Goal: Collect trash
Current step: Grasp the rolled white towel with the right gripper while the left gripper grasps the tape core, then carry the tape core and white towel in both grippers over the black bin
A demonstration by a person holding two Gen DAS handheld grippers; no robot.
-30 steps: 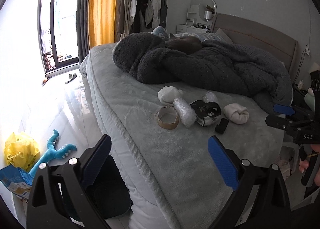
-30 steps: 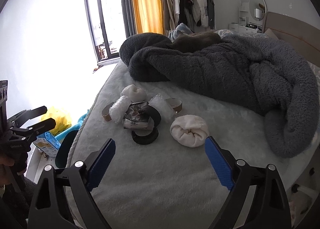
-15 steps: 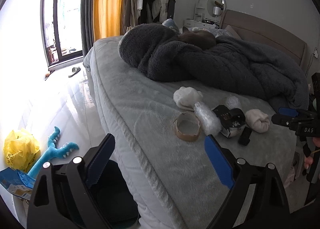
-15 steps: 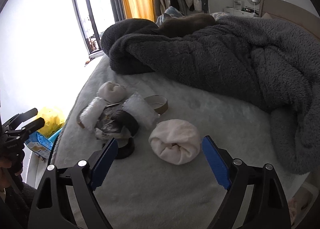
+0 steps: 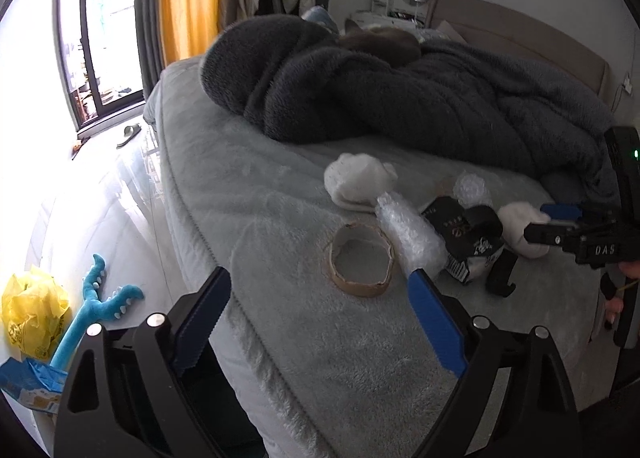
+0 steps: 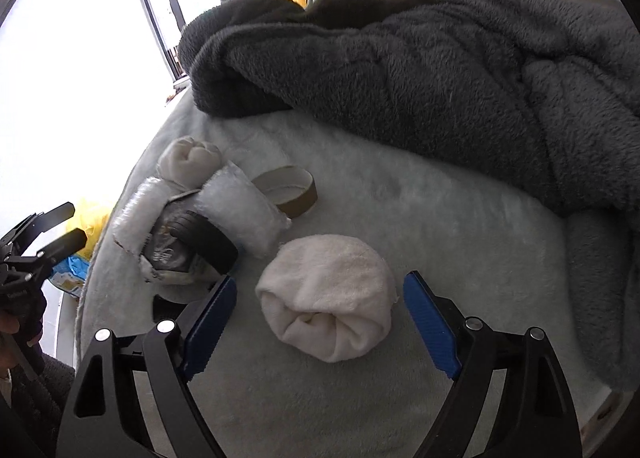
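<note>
Grippers gape wide — left gripper (image 5: 320,318) near tape core (image 5: 362,260), right gripper (image 6: 320,318) straddling white sock roll (image 6: 330,296) — both narrowing.

On the pale fleece bed (image 6: 420,226) we see a small cluster of trash. An empty cardboard tape ring (image 5: 362,260) lies flat nearest the bed's edge, and a second ring (image 6: 286,190) lies on the cluster's far side. Two rolls of bubble wrap (image 6: 240,210) flank a crumpled black printed packet (image 5: 464,236), both touching it. One white balled sock (image 6: 188,156) sits behind the rolls; another (image 6: 328,306) lies apart, its folded opening facing us. A black strip (image 5: 500,276) lies just beside the packet.
</note>
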